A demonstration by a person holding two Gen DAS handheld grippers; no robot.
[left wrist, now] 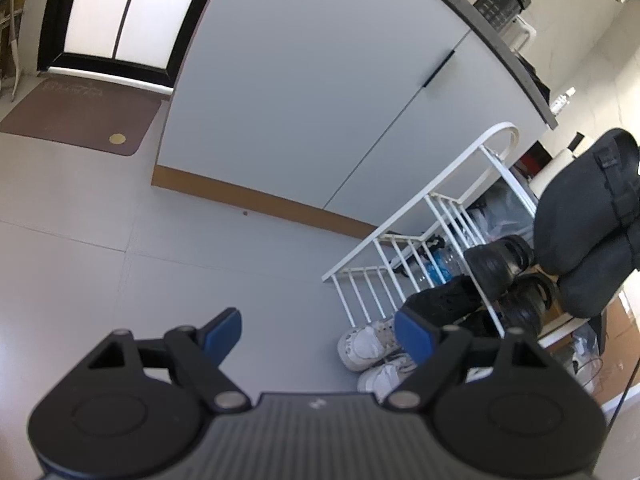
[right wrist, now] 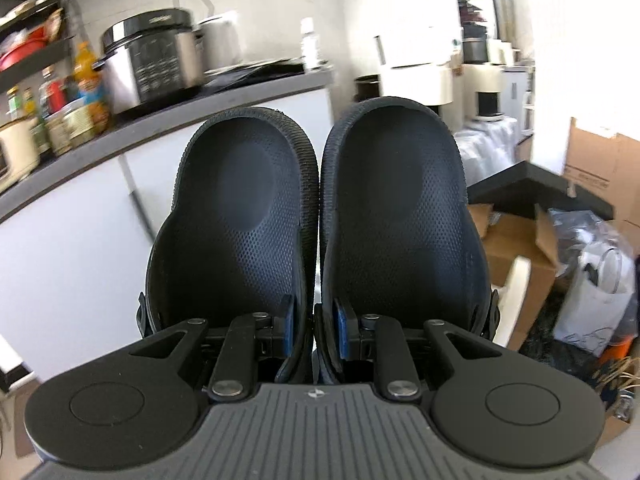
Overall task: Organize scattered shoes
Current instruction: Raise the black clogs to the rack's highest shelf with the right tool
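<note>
Clogs [right wrist: 316, 208], a dark pair pressed side by side, fill the middle of the right wrist view, footbeds facing the camera and toes up toward the counter in the upper left. The right gripper [right wrist: 314, 330] has its jaws closed on the two inner walls where the shoes meet, presumably so one pinch carries both at once. In the left wrist view the same pair hangs at the right edge, above the white shoe rack [left wrist: 436, 216] in the lower right. That rack already holds black shoes [left wrist: 500, 264] on a shelf, with white sneakers [left wrist: 368, 344] on the floor at its foot. The left gripper [left wrist: 318, 334] sits at the bottom centre, its blue-padded jaws spread wide with nothing between them, pointed at the floor near the sneakers, likely free for the next shoe.
</note>
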